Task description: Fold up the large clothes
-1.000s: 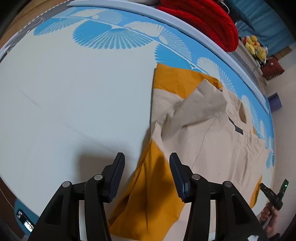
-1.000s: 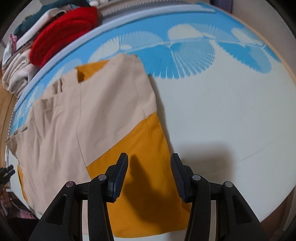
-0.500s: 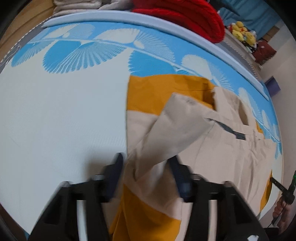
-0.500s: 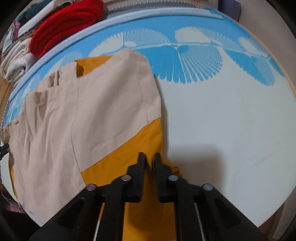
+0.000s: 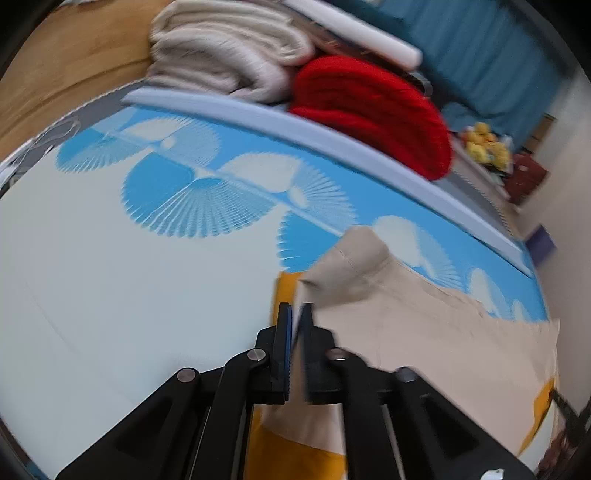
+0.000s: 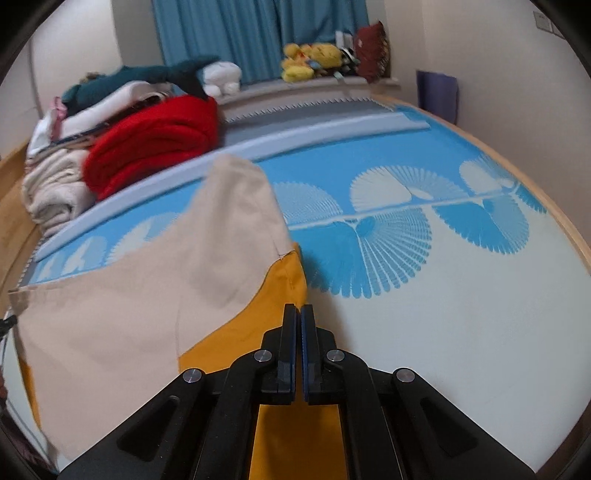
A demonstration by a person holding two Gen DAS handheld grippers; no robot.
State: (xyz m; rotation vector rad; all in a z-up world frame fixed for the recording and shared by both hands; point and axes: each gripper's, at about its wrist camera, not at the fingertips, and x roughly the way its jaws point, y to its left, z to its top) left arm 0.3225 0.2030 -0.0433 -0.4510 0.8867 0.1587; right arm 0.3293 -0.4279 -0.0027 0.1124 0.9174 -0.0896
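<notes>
Beige garment w/ mustard-orange panels, on white mat w/ sky-blue & white fan print at 12 o'clock; red knit & cream knit at 11, teal curtains, yellow plushies at 12.

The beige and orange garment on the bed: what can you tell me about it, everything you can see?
The beige and orange garment looks like thin woven cotton: large beige panels with mustard-orange sections along the edges, stitched seams visible. It lies spread on the blue-and-white patterned mat, with its near side raised. The right hand-held gripper is shut on an orange corner, the left hand-held gripper on a beige edge.
</notes>
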